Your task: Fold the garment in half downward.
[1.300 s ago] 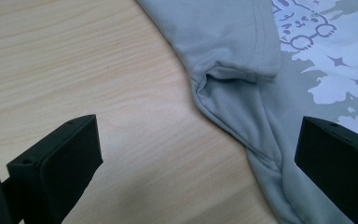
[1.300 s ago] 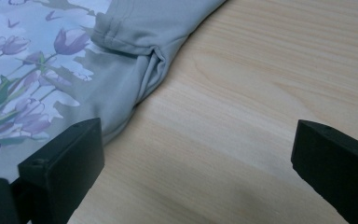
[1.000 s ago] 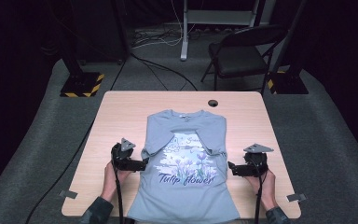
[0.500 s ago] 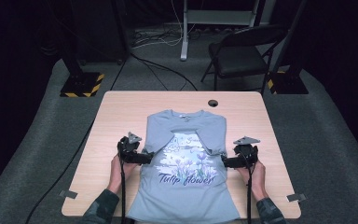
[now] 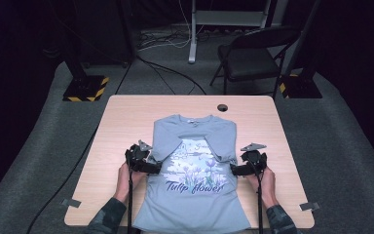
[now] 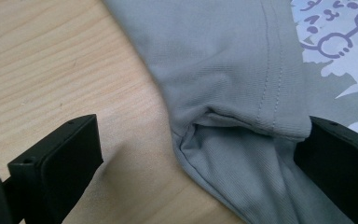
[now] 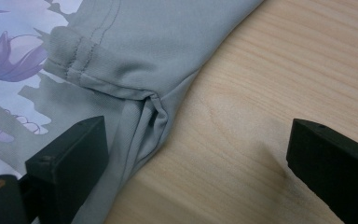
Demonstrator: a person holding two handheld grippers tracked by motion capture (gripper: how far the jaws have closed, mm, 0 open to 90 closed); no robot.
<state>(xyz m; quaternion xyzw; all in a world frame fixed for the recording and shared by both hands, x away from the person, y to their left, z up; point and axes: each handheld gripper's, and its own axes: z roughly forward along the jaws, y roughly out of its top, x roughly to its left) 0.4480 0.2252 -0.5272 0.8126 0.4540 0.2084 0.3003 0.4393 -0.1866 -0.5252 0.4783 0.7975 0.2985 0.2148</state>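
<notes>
1. Forearms in from the near edge of the desk (image 5: 126, 112), one tool per hand, both low at the mid-height of the T-shirt (image 5: 195, 195).
2. Left tool (image 5: 152, 167): released, jaws spread wide. In the left gripper view one jaw over bare wood, the other over the fabric, with the folded-in sleeve and armpit crease (image 6: 200, 123) lying between them. Nothing pinched yet.
3. Right tool (image 5: 234, 170): likewise released, jaws well apart. In the right gripper view one jaw above the printed front, the other above bare wood, right-side armpit crease (image 7: 151, 100) between them.
4. T-shirt: flat, face up, centred on the desk, hem toward the person, collar (image 5: 194, 119) toward the far edge. Long axis near-to-far. Sleeves already folded inward over the chest.
5. Key relation: each side edge of the shirt lies inboard of its own tool, so cloth sits toward the midline from both. Equal reach; neither hand nearer. Judged next need: closing straight down on the two side edges at the sleeve fold, same height on both sides, to keep the axis straight.
6. Farther off: small dark round thing (image 5: 222, 107) near the far desk edge, well apart from the shirt. Chair (image 5: 255, 53) beyond the desk.
</notes>
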